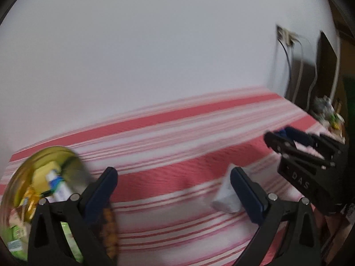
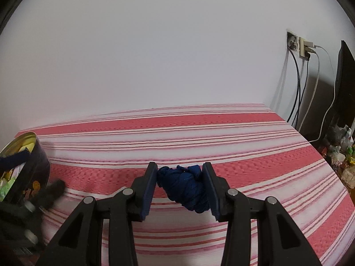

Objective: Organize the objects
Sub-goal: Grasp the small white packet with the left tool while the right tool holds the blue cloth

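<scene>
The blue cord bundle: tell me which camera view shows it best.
The right wrist view: the blue cord bundle sits sharp and centred, clamped between the right gripper pads. The left wrist view shows only a blurred blue sliver of it at the far right, mostly hidden by that gripper's fingers.

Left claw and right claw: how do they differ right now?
The left claw stands wide open with nothing between its pads; the right claw is shut on a bundled dark blue cord. The left claw sits beside the round gold-lined tin of odds and ends; the right claw is out over the red-and-white striped cloth. Both share black arms and dark blue pads.
</scene>
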The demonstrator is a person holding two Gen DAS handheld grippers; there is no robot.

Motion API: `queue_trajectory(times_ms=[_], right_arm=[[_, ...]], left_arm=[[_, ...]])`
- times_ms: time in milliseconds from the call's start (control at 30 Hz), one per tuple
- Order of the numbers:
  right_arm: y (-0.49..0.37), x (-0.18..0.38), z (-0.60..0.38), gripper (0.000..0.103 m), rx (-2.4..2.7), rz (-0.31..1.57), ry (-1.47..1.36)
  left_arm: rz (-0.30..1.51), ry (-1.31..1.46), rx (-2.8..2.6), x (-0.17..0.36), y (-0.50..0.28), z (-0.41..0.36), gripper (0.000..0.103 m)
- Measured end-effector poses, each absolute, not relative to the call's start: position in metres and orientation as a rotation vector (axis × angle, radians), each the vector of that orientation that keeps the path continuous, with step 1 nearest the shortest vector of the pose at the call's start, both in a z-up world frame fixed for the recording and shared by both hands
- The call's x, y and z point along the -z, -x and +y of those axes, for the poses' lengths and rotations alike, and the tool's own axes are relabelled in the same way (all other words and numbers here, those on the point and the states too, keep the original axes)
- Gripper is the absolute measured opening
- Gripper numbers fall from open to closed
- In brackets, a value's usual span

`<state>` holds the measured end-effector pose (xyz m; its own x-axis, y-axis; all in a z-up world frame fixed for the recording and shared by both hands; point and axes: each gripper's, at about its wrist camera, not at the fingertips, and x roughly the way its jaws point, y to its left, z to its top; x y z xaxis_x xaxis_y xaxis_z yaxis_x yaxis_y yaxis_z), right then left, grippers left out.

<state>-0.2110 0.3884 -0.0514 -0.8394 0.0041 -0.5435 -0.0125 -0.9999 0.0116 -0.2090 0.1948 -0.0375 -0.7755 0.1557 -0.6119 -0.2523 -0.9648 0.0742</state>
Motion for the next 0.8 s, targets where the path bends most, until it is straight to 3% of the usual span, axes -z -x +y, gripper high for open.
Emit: queue_trajectory(times_ms=[500, 600, 667, 733, 800], right_arm=[[0.213, 0.058, 0.402, 0.045, -2.942, 0.124, 0.941], [0.213, 0.059, 0.402, 0.045, -2.937, 0.122, 0.948], [0.213, 0.058, 0.401, 0.045, -2.937, 0.107, 0.949], [0.213, 0.058, 0.399, 0.045, -2.937, 0.090, 0.946], [0.211, 0.058, 0.398, 0.045, -2.937, 0.080, 0.944]], left_arm=[[0.352, 1.038, -2.626, 0.068, 0.217, 0.232, 0.099], [0.311, 1.044, -2.572, 0.069, 0.219, 0.232, 0.086], [0.307, 1.032, -2.541, 0.068, 0.216, 0.233, 0.071], [0.325, 1.015, -2.514, 0.068, 0.212, 0.234, 0.048], [0.345, 1.000, -2.486, 0.068, 0.209, 0.237, 0.038]])
